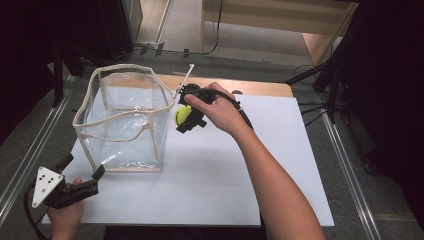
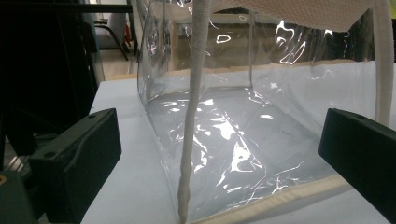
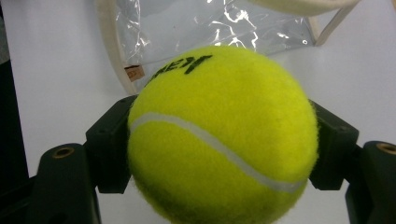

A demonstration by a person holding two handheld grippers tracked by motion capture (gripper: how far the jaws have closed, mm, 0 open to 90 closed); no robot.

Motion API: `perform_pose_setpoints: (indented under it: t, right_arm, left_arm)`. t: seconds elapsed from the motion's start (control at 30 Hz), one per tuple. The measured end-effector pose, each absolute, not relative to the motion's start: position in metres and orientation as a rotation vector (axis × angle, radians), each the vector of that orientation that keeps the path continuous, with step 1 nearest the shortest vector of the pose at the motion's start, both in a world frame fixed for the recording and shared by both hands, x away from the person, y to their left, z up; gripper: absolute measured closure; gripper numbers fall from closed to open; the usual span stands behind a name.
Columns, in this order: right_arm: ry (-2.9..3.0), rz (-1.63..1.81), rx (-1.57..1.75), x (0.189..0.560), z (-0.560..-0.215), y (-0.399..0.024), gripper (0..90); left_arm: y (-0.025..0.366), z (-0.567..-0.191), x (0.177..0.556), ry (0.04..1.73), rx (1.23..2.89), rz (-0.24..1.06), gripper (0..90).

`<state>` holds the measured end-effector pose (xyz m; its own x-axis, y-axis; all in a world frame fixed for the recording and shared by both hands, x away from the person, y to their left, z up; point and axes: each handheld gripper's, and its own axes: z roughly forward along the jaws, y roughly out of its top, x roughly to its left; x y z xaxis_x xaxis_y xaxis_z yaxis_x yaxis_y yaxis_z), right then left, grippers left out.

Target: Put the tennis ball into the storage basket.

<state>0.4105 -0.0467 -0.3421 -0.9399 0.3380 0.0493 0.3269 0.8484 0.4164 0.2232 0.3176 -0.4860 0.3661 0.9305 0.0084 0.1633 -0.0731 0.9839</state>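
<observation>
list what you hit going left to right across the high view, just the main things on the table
left gripper → clear bag → tennis ball → right hand

The person's right forearm reaches far across the table, its hand [image 1: 216,109] wrapped over the black two-jaw right gripper [image 1: 187,119], jaws clamped on a fuzzy yellow-green tennis ball [image 3: 222,135]. The left hand [image 1: 64,215] holds the left gripper [image 1: 82,167] low at the near corner, jaws spread wide.
</observation>
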Motion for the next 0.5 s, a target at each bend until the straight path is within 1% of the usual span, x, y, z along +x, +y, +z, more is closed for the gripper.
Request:
perform_pose_setpoints:
  t: [0.3, 0.5]
  right_arm:
    - [2.986, 0.677, 0.531, 0.411, -0.328, -0.049, 23.3]
    - [2.988, 0.656, 0.526, 0.411, -0.318, -0.047, 23.3]
  left_arm:
    - [0.319, -0.484, 0.222, 1.027, 1.508, 0.858, 0.0]
    - [0.318, -0.483, 0.22, 1.042, 1.492, 0.893, 0.0]
